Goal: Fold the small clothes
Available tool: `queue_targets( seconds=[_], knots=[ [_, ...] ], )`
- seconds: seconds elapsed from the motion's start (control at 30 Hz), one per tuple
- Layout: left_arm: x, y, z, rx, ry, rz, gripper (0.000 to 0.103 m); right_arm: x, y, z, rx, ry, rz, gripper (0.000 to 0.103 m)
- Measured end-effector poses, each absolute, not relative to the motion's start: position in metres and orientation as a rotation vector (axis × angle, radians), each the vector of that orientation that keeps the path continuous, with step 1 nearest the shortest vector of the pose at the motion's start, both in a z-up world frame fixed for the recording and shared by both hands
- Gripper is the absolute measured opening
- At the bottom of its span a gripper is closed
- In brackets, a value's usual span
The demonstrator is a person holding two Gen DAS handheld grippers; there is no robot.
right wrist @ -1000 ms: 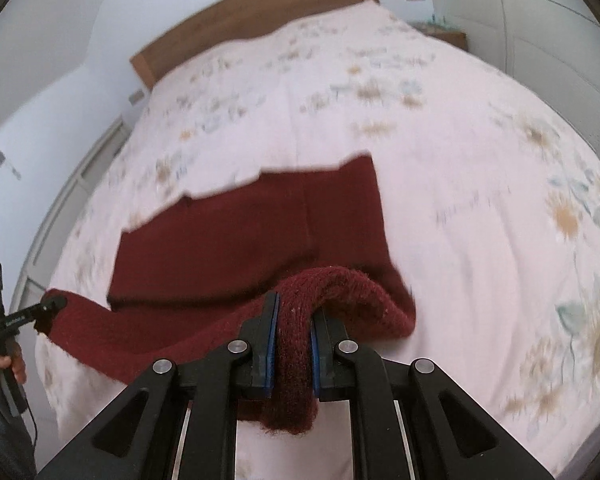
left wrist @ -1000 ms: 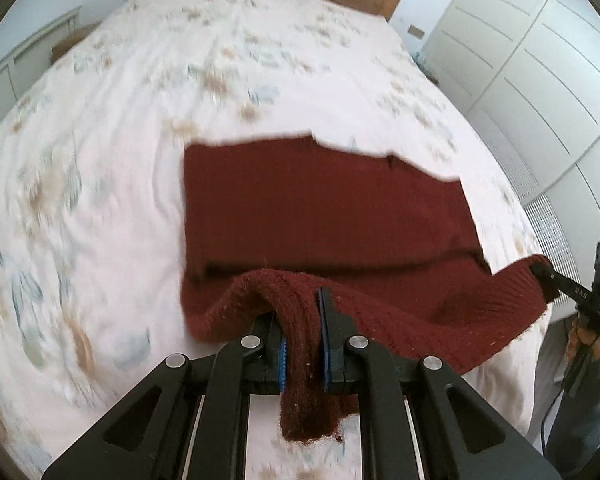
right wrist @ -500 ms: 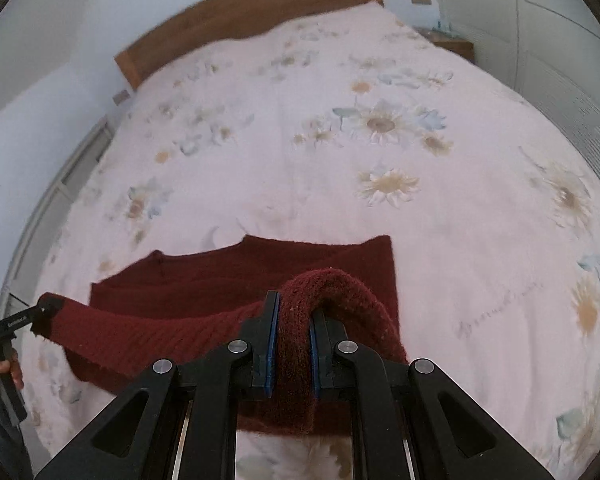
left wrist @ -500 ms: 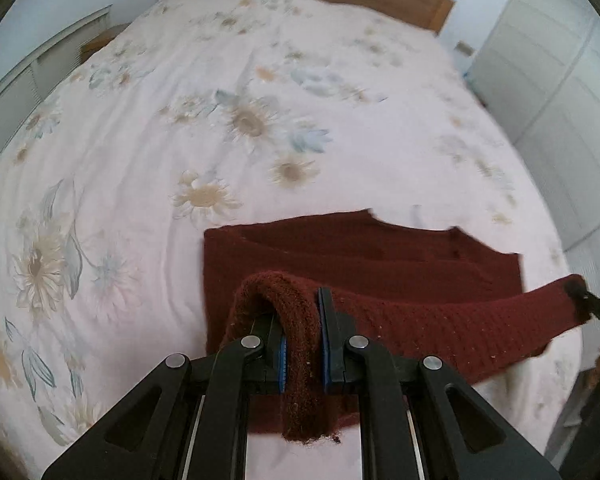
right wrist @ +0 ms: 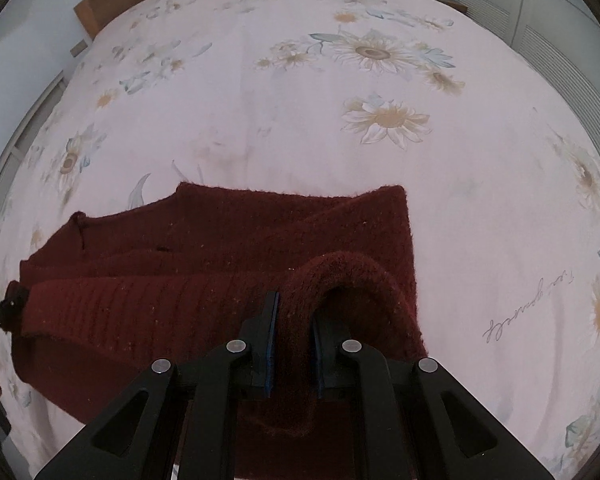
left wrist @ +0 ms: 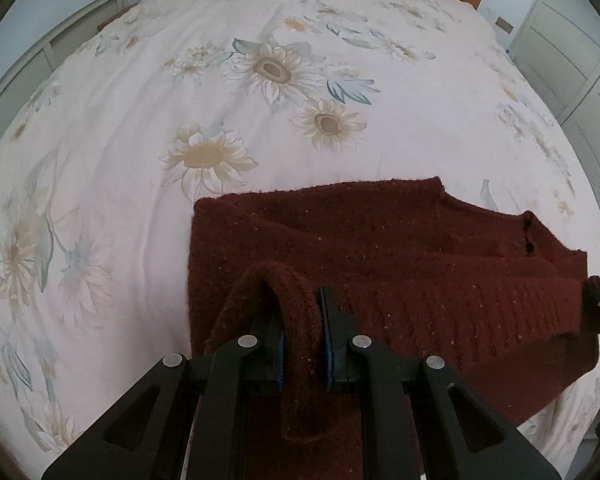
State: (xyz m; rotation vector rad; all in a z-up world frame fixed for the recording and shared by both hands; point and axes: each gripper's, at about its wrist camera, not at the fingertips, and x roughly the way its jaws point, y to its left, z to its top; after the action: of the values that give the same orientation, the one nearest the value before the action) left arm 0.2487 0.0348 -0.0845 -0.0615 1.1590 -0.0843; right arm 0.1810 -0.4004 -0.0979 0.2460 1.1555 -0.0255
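A dark red knitted sweater (left wrist: 380, 240) lies on the bed, its sleeves folded in. My left gripper (left wrist: 303, 308) is shut on the left corner of its near ribbed hem and holds it above the body. My right gripper (right wrist: 294, 312) is shut on the right corner of the same hem of the sweater (right wrist: 220, 248). The hem stretches between both grippers. Each view shows the other gripper's tip at the far hem end: the right gripper (left wrist: 598, 304) and the left gripper (right wrist: 4, 312).
The bed cover (left wrist: 260, 120) is pale pink with a sunflower print and spreads beyond the sweater. A wooden headboard (right wrist: 88, 12) is at the far end. White wardrobe doors (left wrist: 572, 52) stand on the right, low white panels (left wrist: 28, 76) on the left.
Both grippers have carried the near hem forward over the sweater's body towards its far edge and come lower. Less of the body shows now beyond the hem.
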Motion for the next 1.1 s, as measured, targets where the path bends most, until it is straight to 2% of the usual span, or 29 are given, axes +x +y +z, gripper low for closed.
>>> queue_targets(
  seconds=[0.03, 0.1, 0.13, 0.17, 0.2, 0.27, 0.33, 0.37, 0.47, 0.6, 0.7, 1.1],
  knots=[
    [0.248, 0.034, -0.083, -0.065, 1.157, -0.081, 0.018, 0.18, -0.402, -0.097, 0.254, 1.152, -0.026, 0.021],
    [0.247, 0.032, -0.079, -0.069, 1.149, -0.085, 0.035, 0.177, -0.404, -0.093, 0.265, 1.141, -0.04, 0.035],
    [0.247, 0.03, -0.077, -0.067, 1.147, -0.09, 0.049, 0.176, -0.404, -0.09, 0.267, 1.135, -0.041, 0.044],
    [0.245, 0.027, -0.074, -0.062, 1.139, -0.096, 0.056, 0.174, -0.404, -0.086, 0.265, 1.13, -0.043, 0.05],
    [0.244, 0.025, -0.07, -0.055, 1.132, -0.098, 0.058, 0.171, -0.404, -0.081, 0.258, 1.121, -0.045, 0.06],
    [0.24, 0.019, -0.061, -0.036, 1.111, -0.108, 0.07, 0.167, -0.403, -0.073, 0.251, 1.101, -0.039, 0.064],
    [0.236, 0.013, -0.053, -0.031, 1.093, -0.128, 0.079, 0.162, -0.399, -0.063, 0.237, 1.075, -0.034, 0.076],
    [0.234, 0.01, -0.05, -0.027, 1.085, -0.136, 0.084, 0.159, -0.397, -0.058, 0.231, 1.064, -0.028, 0.079],
    [0.226, -0.005, -0.041, 0.01, 1.048, -0.155, 0.097, 0.151, -0.385, -0.048, 0.202, 1.033, -0.007, 0.081],
    [0.214, -0.026, -0.041, 0.071, 1.02, -0.183, 0.102, 0.142, -0.361, -0.044, 0.136, 1.009, 0.013, 0.088],
    [0.208, -0.038, -0.05, 0.124, 1.019, -0.194, 0.102, 0.134, -0.339, -0.05, 0.079, 0.996, 0.034, 0.103],
    [0.18, -0.062, -0.11, 0.239, 1.043, -0.215, 0.102, 0.103, -0.282, -0.103, -0.042, 0.975, 0.039, 0.103]
  ],
)
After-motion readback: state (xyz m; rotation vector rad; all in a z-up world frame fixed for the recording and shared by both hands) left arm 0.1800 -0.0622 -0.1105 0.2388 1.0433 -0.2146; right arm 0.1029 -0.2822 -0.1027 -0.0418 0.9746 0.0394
